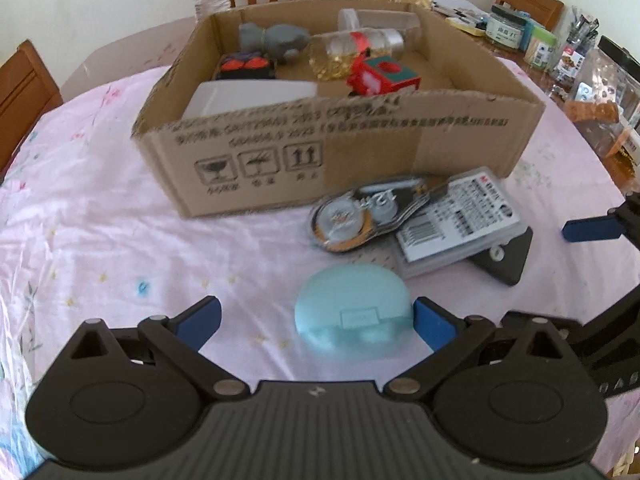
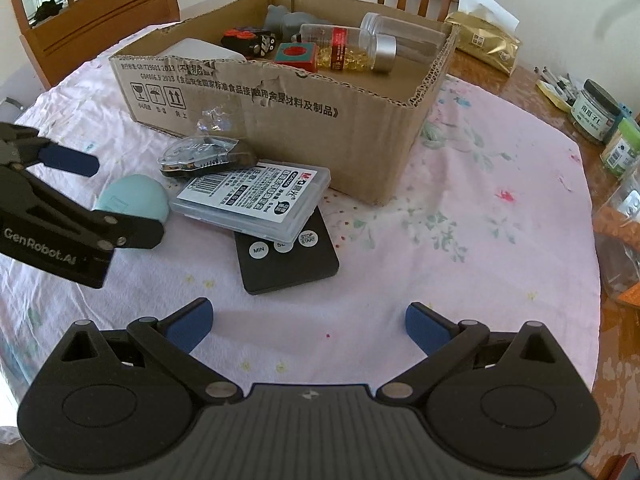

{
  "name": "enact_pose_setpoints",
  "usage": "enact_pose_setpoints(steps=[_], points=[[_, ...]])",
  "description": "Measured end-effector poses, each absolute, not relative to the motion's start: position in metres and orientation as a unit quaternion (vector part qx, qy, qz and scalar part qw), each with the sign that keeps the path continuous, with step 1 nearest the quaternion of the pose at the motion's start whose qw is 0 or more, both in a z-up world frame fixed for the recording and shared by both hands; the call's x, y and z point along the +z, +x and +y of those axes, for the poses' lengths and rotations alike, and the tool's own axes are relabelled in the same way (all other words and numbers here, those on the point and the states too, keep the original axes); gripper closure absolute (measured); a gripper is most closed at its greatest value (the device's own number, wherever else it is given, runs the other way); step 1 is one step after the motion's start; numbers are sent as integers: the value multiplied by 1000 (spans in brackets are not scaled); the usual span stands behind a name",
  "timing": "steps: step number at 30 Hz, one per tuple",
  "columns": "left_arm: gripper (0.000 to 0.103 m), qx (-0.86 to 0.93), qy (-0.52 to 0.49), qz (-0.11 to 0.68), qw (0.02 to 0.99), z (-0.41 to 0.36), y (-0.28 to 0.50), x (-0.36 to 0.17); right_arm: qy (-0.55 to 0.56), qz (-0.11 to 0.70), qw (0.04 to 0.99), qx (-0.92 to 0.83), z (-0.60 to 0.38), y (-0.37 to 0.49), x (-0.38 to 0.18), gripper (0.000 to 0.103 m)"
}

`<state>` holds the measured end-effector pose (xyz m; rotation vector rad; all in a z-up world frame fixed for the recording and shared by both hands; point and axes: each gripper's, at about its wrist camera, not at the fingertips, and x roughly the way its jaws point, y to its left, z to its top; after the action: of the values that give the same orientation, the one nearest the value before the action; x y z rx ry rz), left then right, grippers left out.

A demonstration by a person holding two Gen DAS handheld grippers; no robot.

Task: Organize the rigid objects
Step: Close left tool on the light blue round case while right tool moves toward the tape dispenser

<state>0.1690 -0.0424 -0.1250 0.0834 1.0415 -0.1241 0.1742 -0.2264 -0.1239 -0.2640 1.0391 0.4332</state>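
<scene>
Both hand-held grippers stand wide open and hold nothing. Left gripper [image 1: 316,320] sits low over the pink tablecloth [image 1: 100,240], its blue pads either side of the pale blue round case [image 1: 354,312]; the right-hand pad looks to be just touching the case's edge, the other pad well clear of it. Right gripper [image 2: 308,324] hovers over bare cloth, on the near side of the black timer [image 2: 288,260].

Taking the cardboard box [image 1: 360,148] as the landmark: the blue case lies in front of its printed front wall, apart from it. Between case and box lies a small pile: the timer at the bottom, a clear plastic card box [image 2: 256,200] lying across it, and a blister-packed gadget [image 2: 204,158] resting nearest the box wall. Inside the box already lie a pill bottle [image 2: 344,50], a red cube [image 2: 296,56], a grey toy [image 1: 276,38], a black-and-orange toy car [image 1: 246,66] and a white case [image 1: 248,98].

Sorting seems about half done, with the step in hand being the grasp of the blue case. Next, the left gripper's jaws need to centre on the case and close across its smooth, rounded sides, then lift it over the front wall into the box. A shallow or off-centre pinch could let it slip.
</scene>
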Motion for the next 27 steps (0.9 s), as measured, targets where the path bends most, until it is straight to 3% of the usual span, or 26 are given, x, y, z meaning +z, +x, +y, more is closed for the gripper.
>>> enact_pose_setpoints(steps=[12,18,21,23,27], points=[[1,-18,16,515,857,18,155,-127,-119,496,839,191,-223,175,-124,0],[3,-70,8,500,863,4,158,-118,-111,493,845,177,-221,173,-125,0],[11,-93,7,488,868,-10,165,-117,-106,492,847,169,-219,172,-125,0],[31,-99,16,485,869,-18,170,-118,-104,491,849,166,-219,170,-125,0],[43,-101,43,474,874,-27,174,-120,-100,491,851,158,-219,168,-124,0]])
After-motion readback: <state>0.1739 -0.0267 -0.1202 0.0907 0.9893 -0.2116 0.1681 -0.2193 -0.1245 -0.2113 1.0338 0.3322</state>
